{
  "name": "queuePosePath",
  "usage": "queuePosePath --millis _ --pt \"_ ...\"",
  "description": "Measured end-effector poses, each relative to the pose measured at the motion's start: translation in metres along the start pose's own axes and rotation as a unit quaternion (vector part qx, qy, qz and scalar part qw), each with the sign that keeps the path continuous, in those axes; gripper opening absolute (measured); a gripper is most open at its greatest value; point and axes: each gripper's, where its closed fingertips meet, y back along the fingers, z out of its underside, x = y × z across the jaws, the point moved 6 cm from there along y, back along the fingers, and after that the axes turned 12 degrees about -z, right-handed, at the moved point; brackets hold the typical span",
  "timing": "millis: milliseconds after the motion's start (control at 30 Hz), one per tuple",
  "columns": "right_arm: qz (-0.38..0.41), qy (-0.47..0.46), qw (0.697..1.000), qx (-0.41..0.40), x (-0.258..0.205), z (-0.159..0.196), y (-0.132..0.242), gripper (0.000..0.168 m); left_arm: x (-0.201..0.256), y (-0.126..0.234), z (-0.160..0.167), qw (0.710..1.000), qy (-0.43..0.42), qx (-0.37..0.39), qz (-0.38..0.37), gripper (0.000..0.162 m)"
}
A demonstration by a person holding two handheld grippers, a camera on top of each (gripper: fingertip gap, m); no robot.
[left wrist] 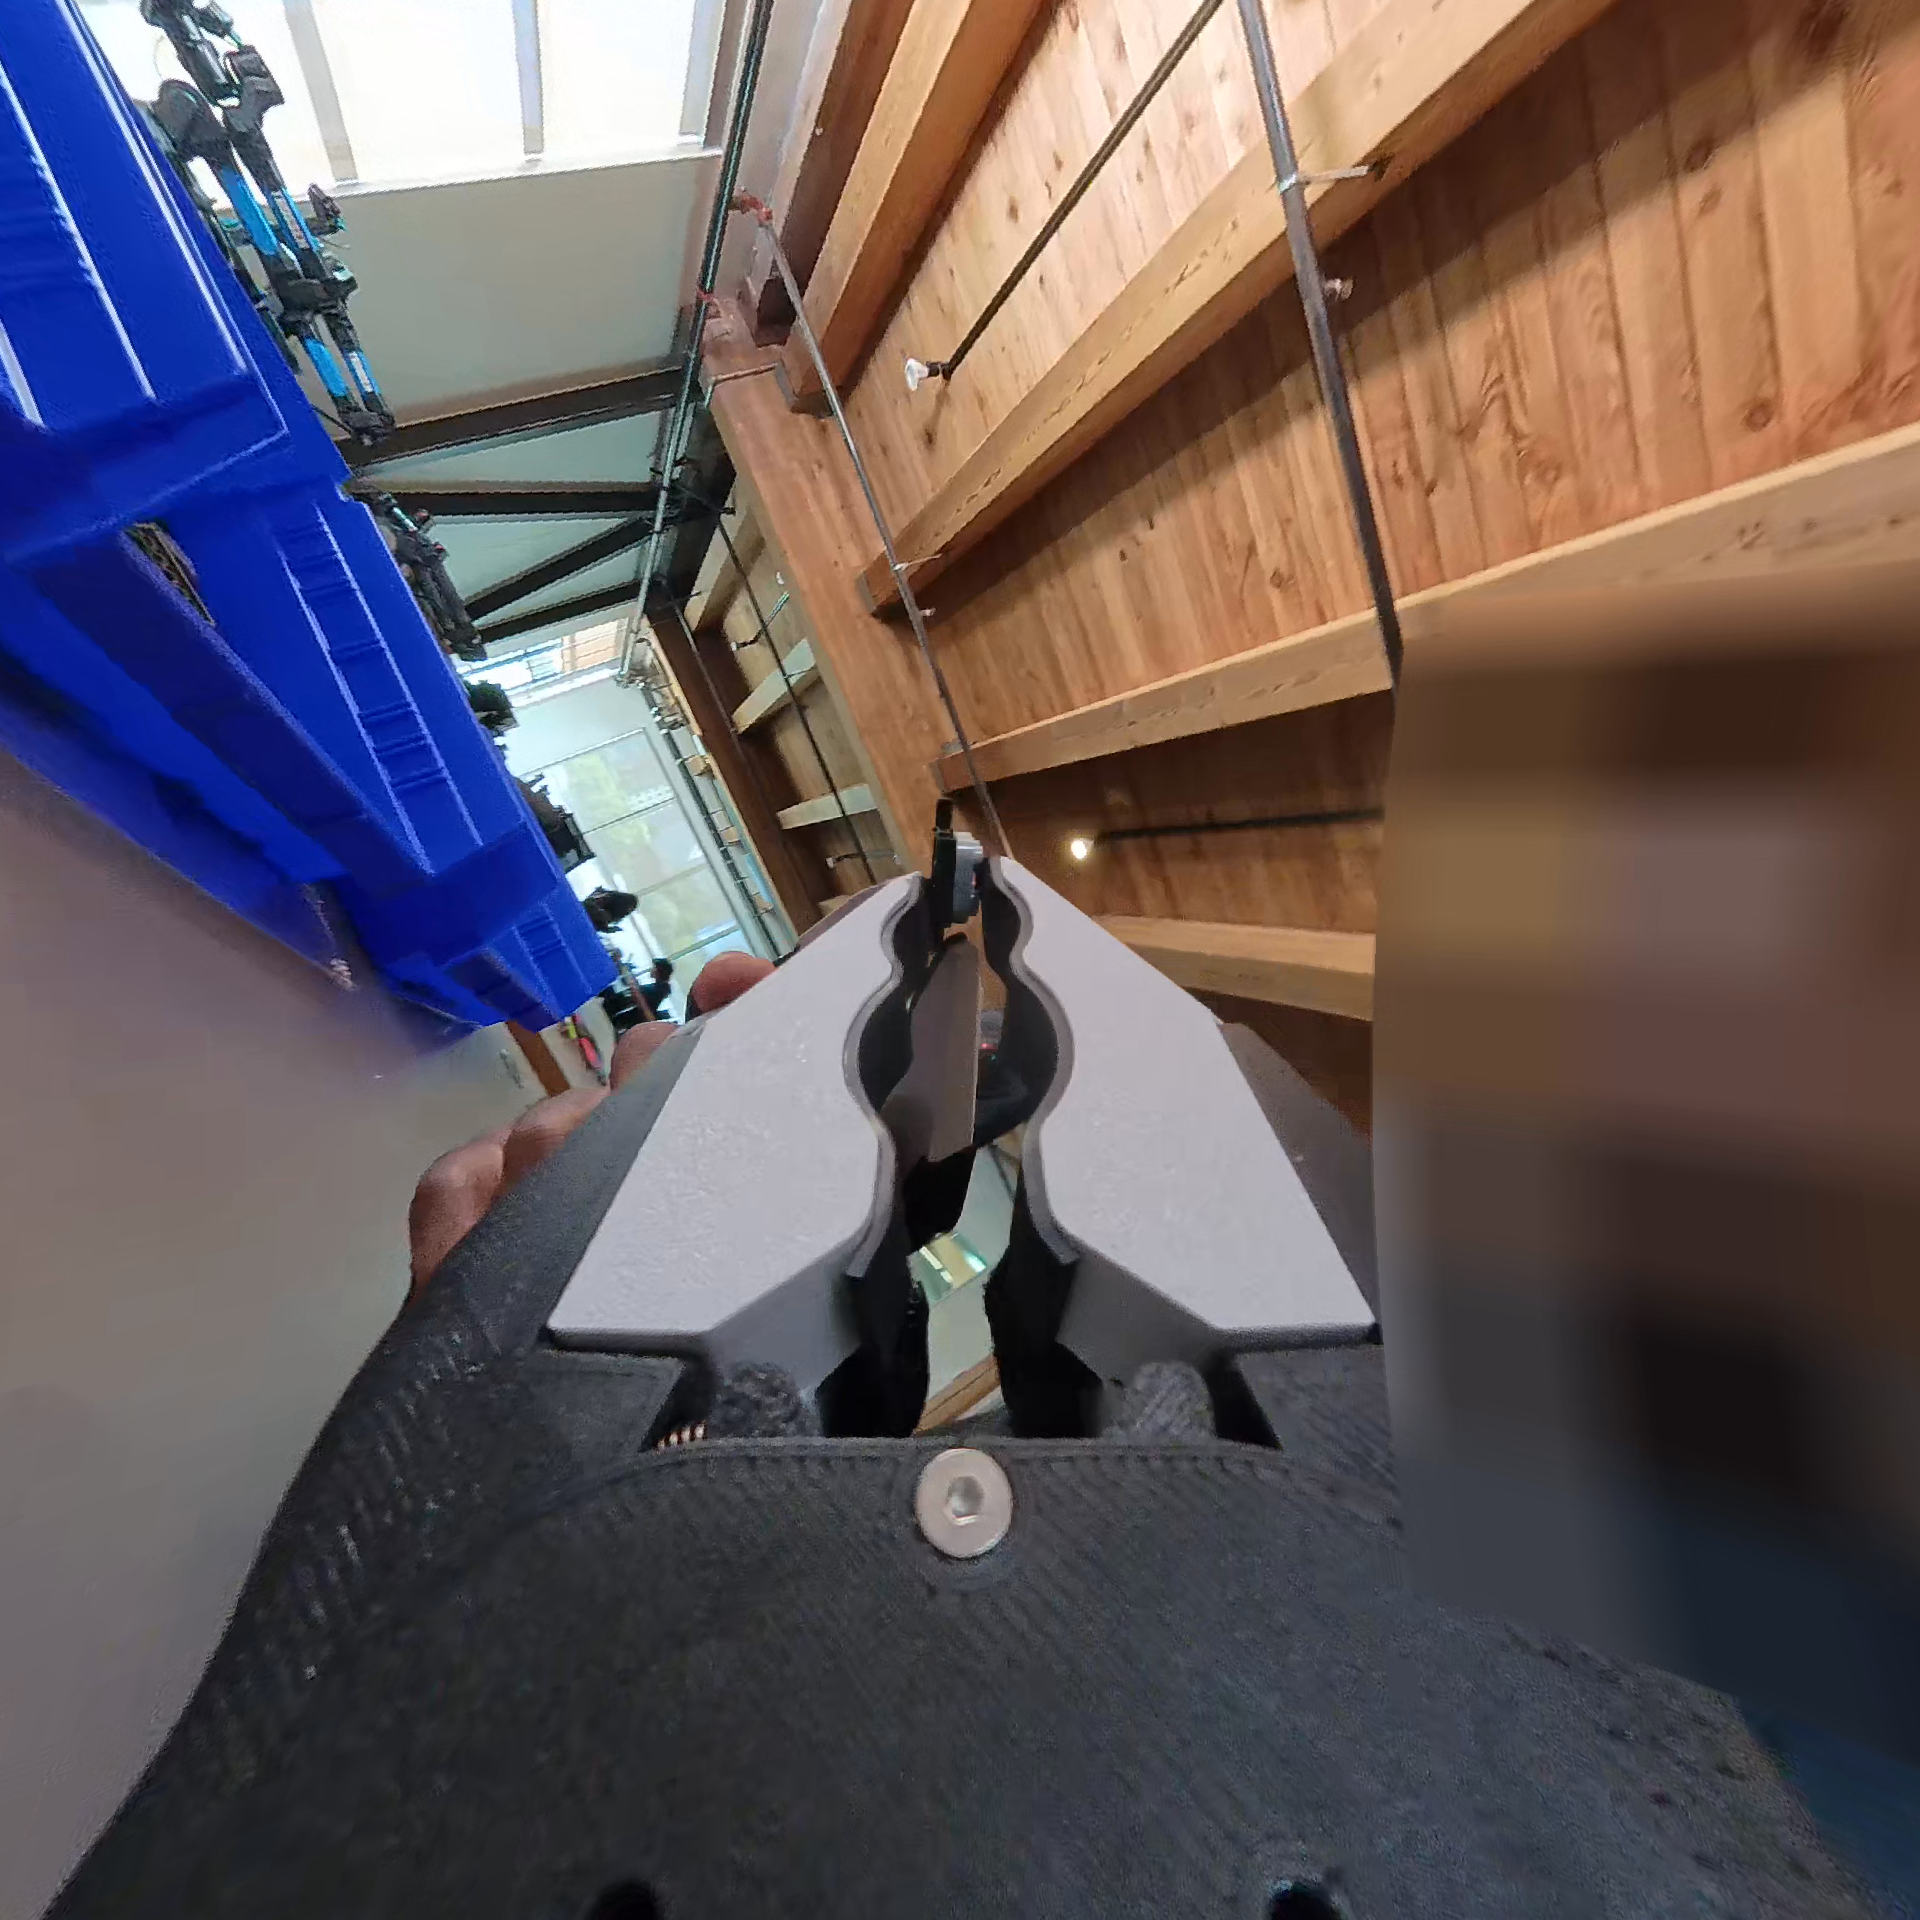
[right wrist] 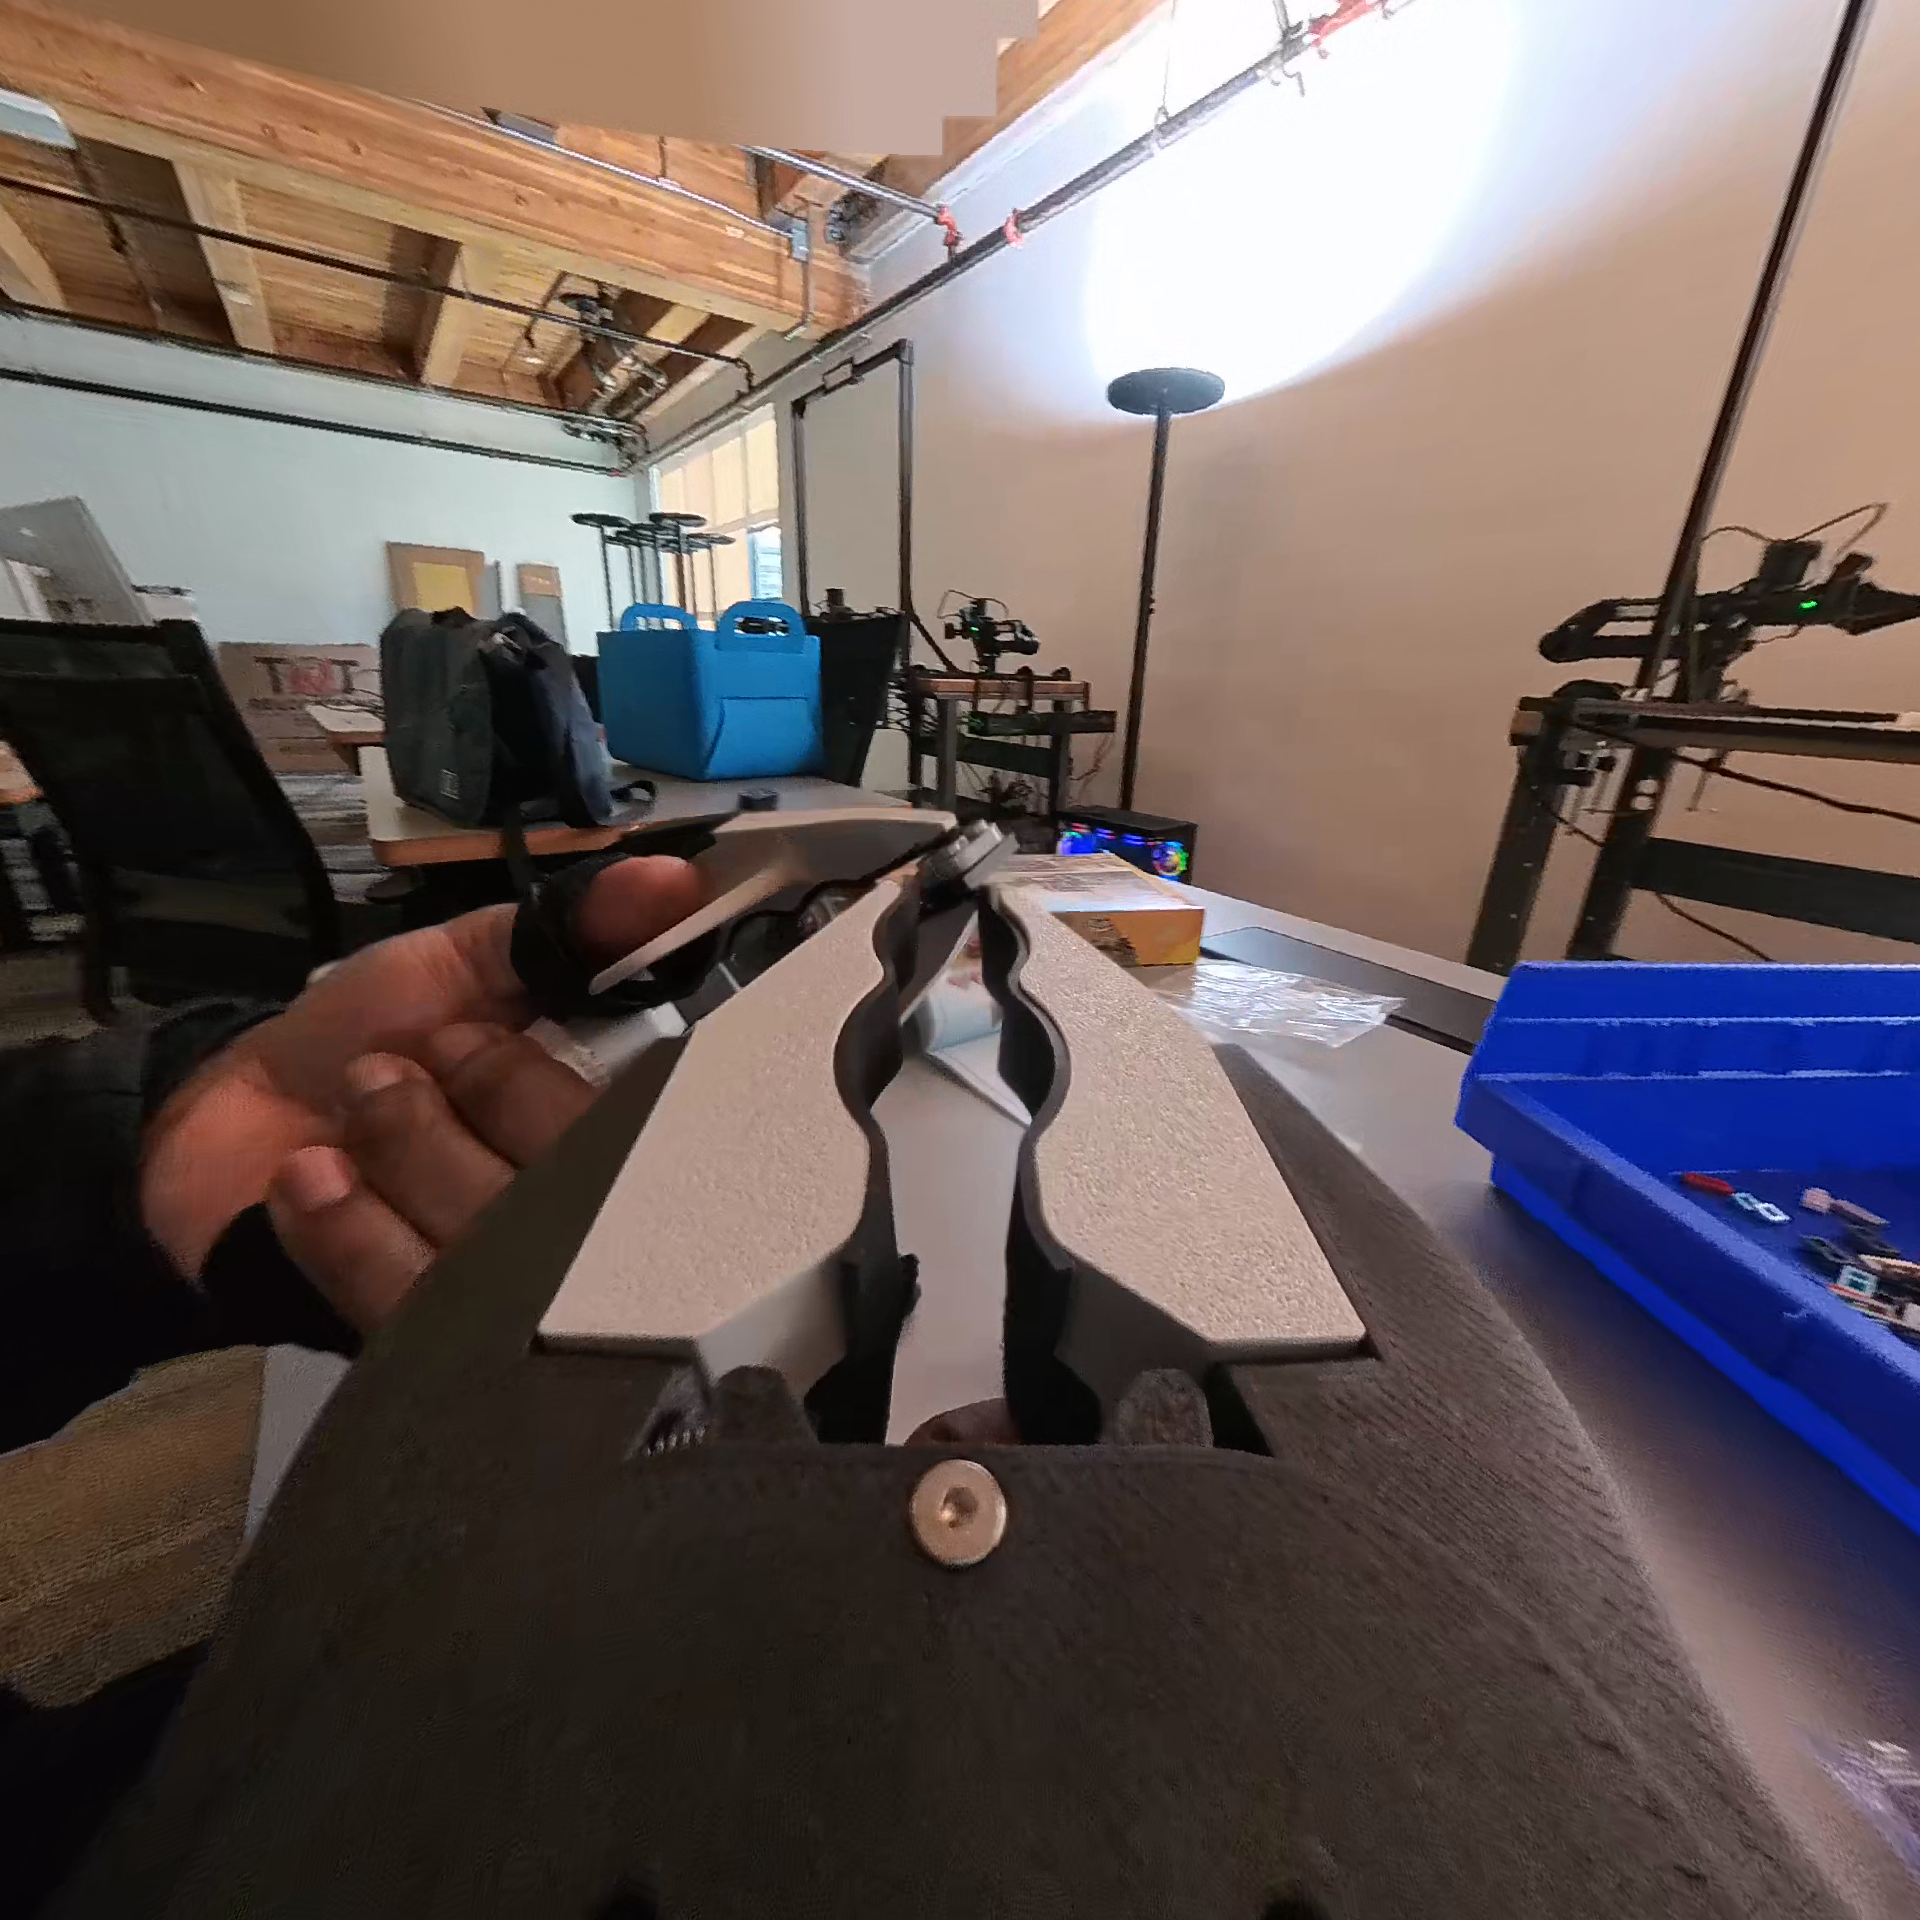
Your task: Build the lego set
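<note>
My left gripper (left wrist: 961, 883) points up at the wood ceiling (left wrist: 1351, 416). Its jaws are clamped on a small black and grey lego piece (left wrist: 954, 871) right at the tips. In the right view that piece (right wrist: 966, 854) sits at the tip of my right gripper (right wrist: 951, 899), whose jaws are a little apart; I cannot tell if they touch it. A hand (right wrist: 416, 1091) holds the left gripper. The blue bin (right wrist: 1662, 1122) with more lego bits (right wrist: 1839, 1247) sits on the grey surface (right wrist: 1558, 1403), right of my right gripper.
</note>
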Motion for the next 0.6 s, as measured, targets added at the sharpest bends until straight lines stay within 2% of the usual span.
queuePosePath --millis 33,267,433,600 --pt "-0.011 -0.008 1.000 0.003 0.001 0.000 0.001 0.010 0.001 0.000 0.000 1.000 -0.014 -0.006 -0.004 0.011" --pt "-0.054 -0.030 0.998 0.014 0.002 -0.002 0.007 0.003 0.008 0.001 0.002 0.989 -0.133 -0.030 -0.049 0.010" --pt "-0.064 -0.033 0.997 0.015 0.000 -0.004 0.008 0.003 0.016 0.002 0.004 0.960 -0.264 -0.043 -0.088 0.009" --pt "-0.061 -0.028 0.998 0.010 -0.001 -0.004 0.008 0.003 0.022 0.002 0.006 0.925 -0.358 -0.045 -0.120 0.009"
